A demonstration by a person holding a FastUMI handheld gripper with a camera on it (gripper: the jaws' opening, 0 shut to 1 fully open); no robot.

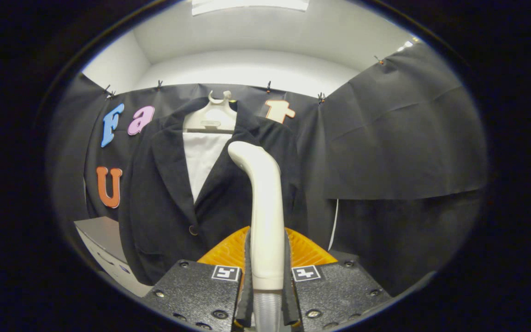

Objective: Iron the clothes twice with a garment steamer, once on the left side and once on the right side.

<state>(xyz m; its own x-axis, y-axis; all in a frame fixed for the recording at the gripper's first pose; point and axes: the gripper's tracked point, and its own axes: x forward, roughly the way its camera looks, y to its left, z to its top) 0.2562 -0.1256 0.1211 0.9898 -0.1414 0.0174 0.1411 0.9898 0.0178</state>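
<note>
A dark jacket (164, 203) over a white shirt (201, 159) hangs on a white hanger (212, 115) against the booth's back wall. My gripper (266, 258) is shut on the white handle of the garment steamer (263, 198), which stands upright between the fingers. The steamer's head curves toward the jacket's right-hand front panel, near the lapel; I cannot tell whether it touches the cloth. A ribbed grey hose (266, 311) leaves the bottom of the handle.
A grey and white box-like unit (104, 249) stands beside the jacket's lower hem on the left. A thin white cord (334, 223) hangs to the right of the jacket. Black cloth walls close in the back and right side.
</note>
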